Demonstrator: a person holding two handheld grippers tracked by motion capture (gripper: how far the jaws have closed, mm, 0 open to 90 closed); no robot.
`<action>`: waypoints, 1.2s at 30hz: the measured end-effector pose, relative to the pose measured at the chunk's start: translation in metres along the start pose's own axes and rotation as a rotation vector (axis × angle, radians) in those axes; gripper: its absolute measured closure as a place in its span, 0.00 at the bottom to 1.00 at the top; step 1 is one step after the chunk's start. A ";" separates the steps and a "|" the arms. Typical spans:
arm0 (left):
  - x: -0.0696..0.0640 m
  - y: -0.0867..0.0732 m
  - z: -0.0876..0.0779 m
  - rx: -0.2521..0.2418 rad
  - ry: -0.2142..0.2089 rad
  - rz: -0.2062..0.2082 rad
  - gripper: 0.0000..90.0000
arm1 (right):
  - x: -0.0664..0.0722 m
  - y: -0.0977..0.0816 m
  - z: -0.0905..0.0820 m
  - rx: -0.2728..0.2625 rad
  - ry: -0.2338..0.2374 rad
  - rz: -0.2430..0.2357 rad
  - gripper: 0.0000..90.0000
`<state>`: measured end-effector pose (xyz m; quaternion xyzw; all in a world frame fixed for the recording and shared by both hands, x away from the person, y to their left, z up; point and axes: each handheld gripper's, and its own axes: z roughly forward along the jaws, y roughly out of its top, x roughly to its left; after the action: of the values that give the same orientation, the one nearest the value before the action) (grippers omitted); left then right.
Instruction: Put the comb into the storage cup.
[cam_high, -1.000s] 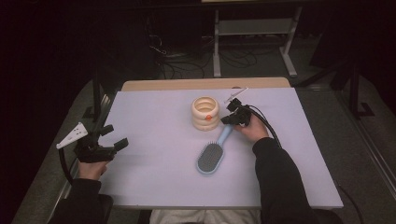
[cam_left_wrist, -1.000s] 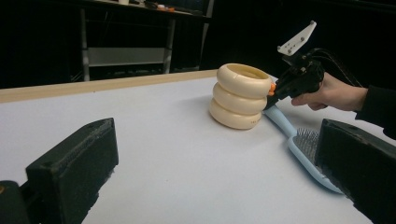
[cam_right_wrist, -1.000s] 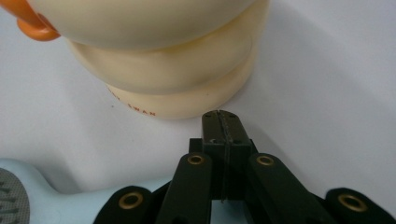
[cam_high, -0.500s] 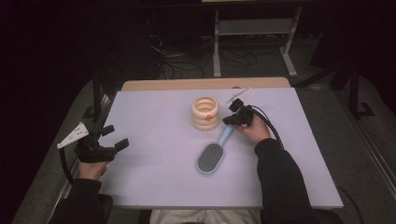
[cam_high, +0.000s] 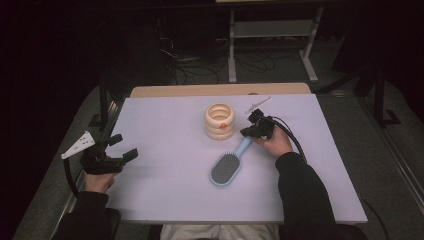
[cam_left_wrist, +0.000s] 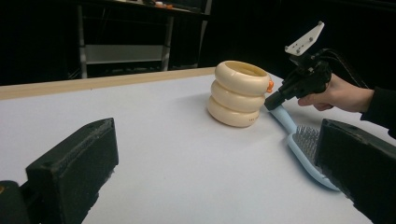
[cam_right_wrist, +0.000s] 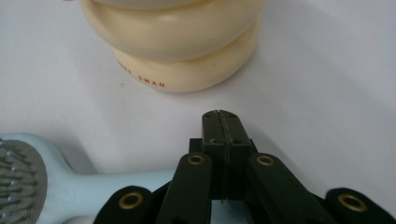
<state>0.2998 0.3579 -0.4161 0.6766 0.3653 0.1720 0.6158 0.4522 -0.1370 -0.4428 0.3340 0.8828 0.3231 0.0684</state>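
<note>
Smooth cream ringed holder (cam_right_wrist: 173, 42), lettered "SWAN", is seen beside a bristled blue hairbrush (cam_high: 227, 166).
Beside the holder, the right gripper (cam_right_wrist: 220, 122) is pressed closed, empty; the left gripper (cam_left_wrist: 210, 168) is held wide apart.

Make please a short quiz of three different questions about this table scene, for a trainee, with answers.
1. True or false: the left gripper has its fingers closed on the hairbrush.
2. Multiple choice: the cream ribbed holder stands (A) upright on the table, (B) on its side, (C) on top of the hairbrush.
3. Fill in: the right gripper sits at the brush's ____ end.

Key
1. False: it is open, apart from the brush, near the table's left edge.
2. A.
3. Handle; its fingers look pressed together.
</note>
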 end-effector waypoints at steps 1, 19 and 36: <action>0.000 0.000 0.000 0.001 0.001 -0.001 0.00 | 0.000 -0.002 -0.002 0.004 -0.001 -0.002 0.98; 0.000 0.000 -0.001 -0.003 0.005 -0.003 0.00 | 0.003 -0.022 -0.020 0.012 0.003 -0.015 0.98; 0.000 0.000 0.000 0.000 0.008 -0.004 0.00 | 0.018 -0.036 -0.039 0.057 -0.006 -0.070 0.98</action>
<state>0.2999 0.3584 -0.4162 0.6754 0.3690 0.1735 0.6145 0.4057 -0.1663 -0.4325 0.3058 0.9025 0.2944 0.0730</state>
